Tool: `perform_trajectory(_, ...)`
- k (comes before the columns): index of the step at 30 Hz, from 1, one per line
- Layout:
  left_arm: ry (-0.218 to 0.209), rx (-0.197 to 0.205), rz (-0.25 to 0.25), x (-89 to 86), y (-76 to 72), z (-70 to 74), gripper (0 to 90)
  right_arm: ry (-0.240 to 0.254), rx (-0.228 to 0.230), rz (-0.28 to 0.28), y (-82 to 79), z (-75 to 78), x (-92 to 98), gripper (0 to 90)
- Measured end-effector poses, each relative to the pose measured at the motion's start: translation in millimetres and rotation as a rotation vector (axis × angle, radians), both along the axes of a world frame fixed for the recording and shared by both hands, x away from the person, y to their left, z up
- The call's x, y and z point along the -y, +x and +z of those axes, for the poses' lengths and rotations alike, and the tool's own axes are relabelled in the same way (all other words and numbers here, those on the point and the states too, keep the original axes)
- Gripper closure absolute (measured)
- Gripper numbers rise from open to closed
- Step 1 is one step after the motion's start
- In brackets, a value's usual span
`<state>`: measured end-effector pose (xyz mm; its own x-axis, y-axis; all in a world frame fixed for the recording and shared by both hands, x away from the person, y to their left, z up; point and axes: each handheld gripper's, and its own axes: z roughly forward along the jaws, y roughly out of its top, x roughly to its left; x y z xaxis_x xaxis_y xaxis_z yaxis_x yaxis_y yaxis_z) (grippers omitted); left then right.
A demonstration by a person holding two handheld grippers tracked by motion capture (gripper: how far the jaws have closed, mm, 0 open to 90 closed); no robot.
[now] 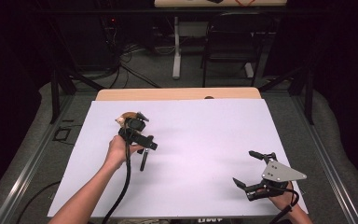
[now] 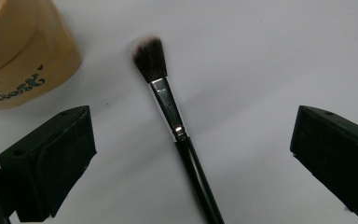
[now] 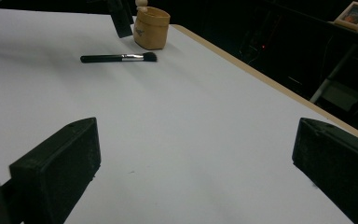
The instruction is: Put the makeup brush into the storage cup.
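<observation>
A black-handled makeup brush with dark bristles and a silver ferrule lies flat on the white table cover. My left gripper hovers over it, open, with the brush between the wide-apart jaws and touching neither. In the high view the left gripper hangs above the brush, whose handle end sticks out toward me. A tan fabric container stands just beyond the bristles. My right gripper rests open near the front right, holding nothing. From the right gripper view the brush and container lie far off.
The white cover spans the table, with a wooden edge at the far side. Beyond the table stand a black chair and a desk leg, with cables on the floor.
</observation>
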<state>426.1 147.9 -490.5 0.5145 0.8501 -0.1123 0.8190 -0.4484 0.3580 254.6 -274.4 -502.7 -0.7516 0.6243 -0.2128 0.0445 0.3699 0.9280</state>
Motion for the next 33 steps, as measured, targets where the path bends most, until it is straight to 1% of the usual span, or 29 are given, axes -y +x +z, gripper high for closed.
perform_trajectory(6,0.005,-0.025,0.006,1.3,0.3,-6.8,1.3,0.001,0.000,0.000,0.2,-0.1,0.1,0.2)
perform_trajectory(7,0.015,-0.032,-0.002,1.2,0.4,-7.5,1.3,0.000,0.000,0.000,0.1,0.0,0.0,0.2)
perform_trajectory(8,0.014,-0.035,-0.001,2.1,-0.7,-9.7,1.7,0.000,0.000,0.000,0.0,0.0,0.1,0.2)
perform_trajectory(9,0.016,-0.044,-0.011,1.8,-0.9,-10.3,3.1,0.000,0.000,0.000,0.0,0.0,0.1,0.2)
perform_trajectory(10,0.010,-0.046,-0.006,2.6,-2.7,-13.8,5.7,0.000,0.000,0.000,0.1,-0.1,0.2,0.3)
perform_trajectory(11,0.010,-0.046,-0.006,2.6,-2.7,-13.8,8.1,0.000,0.000,0.000,0.1,-0.1,0.2,0.3)
perform_trajectory(12,0.014,-0.058,-0.017,2.0,-3.1,-16.9,11.7,-0.001,0.000,0.000,0.2,-0.1,0.1,0.3)
perform_trajectory(13,0.014,-0.058,-0.017,2.0,-3.1,-16.9,15.3,-0.001,0.000,0.000,0.2,-0.1,0.1,0.3)
perform_trajectory(14,0.009,-0.068,-0.014,2.2,-3.7,-20.5,18.7,-0.001,0.001,0.000,0.0,0.0,-0.1,0.3)
perform_trajectory(16,0.007,-0.072,-0.013,2.0,-3.8,-22.0,26.0,-0.002,0.001,0.000,0.1,0.0,-0.1,0.3)
perform_trajectory(17,0.007,-0.074,-0.010,1.8,-3.8,-22.6,26.0,-0.002,0.001,0.000,0.1,0.0,-0.1,0.3)
perform_trajectory(18,0.000,-0.074,-0.003,1.2,-3.9,-24.9,31.1,-0.002,0.001,-0.001,0.2,0.0,-0.1,0.3)
perform_trajectory(19,0.000,-0.074,-0.003,1.2,-3.9,-24.9,33.5,-0.002,0.001,-0.001,0.2,0.0,-0.1,0.3)
perform_trajectory(22,0.003,-0.080,0.007,0.7,-4.3,-28.1,35.1,-0.002,0.002,-0.001,0.1,0.1,-0.1,0.3)
perform_trajectory(24,0.005,-0.084,0.013,-0.9,-4.0,-30.3,40.1,-0.001,0.003,-0.002,0.0,0.0,0.0,0.3)
perform_trajectory(28,0.005,-0.092,0.018,-2.7,-3.3,-32.7,45.5,-0.002,0.003,-0.003,0.0,0.0,-0.2,0.3)
perform_trajectory(29,0.002,-0.097,0.020,-3.4,-3.1,-33.5,45.5,-0.002,0.003,-0.003,0.0,0.0,-0.2,0.3)
perform_trajectory(31,-0.004,-0.094,0.025,-4.4,-3.3,-35.2,49.1,-0.003,0.004,-0.002,0.1,0.0,-0.1,0.4)
perform_trajectory(32,-0.006,-0.097,0.025,-5.0,-3.2,-35.6,53.7,-0.003,0.002,-0.003,0.0,0.0,0.0,0.4)
perform_trajectory(33,-0.007,-0.099,0.026,-5.5,-3.2,-35.8,54.7,-0.004,0.002,-0.002,0.1,0.0,0.0,0.4)
